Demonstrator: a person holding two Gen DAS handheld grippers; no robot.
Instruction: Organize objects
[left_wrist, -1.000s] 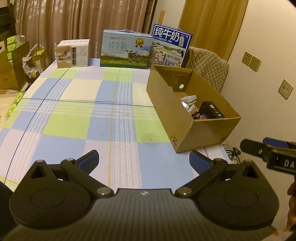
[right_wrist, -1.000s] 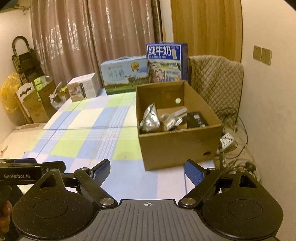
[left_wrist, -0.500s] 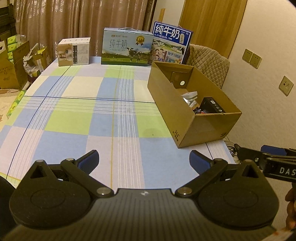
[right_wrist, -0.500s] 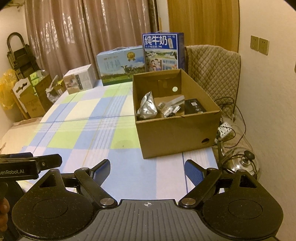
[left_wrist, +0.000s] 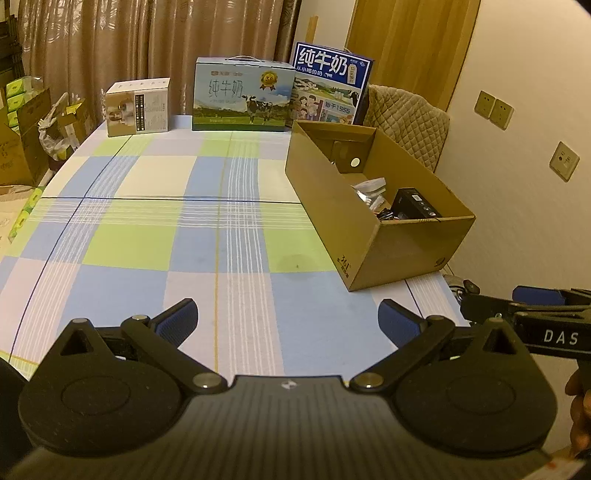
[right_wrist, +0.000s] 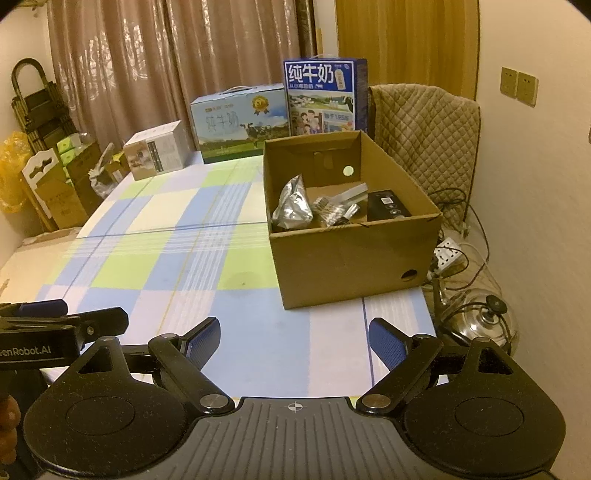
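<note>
Dim, warm yellow-orange cast across both views; we cannot see a light source. Fisheye bending is strong: the checked tablecloth (left_wrist: 155, 240) lines bow near the surface's left edge, and dark vignette fills the upper corners. Focus is fairly sharp mid-frame and soft at the periphery. Soft sheen on the curtains (right_wrist: 155, 66). Shadows are weak and diffuse; the cardboard box (right_wrist: 351, 254) interior is murky. No motion blur.

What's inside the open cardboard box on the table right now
In the cardboard box: a crumpled silver foil bag, a small black box and some silvery packets between them. The box's near wall hides whatever lies lower.
</note>
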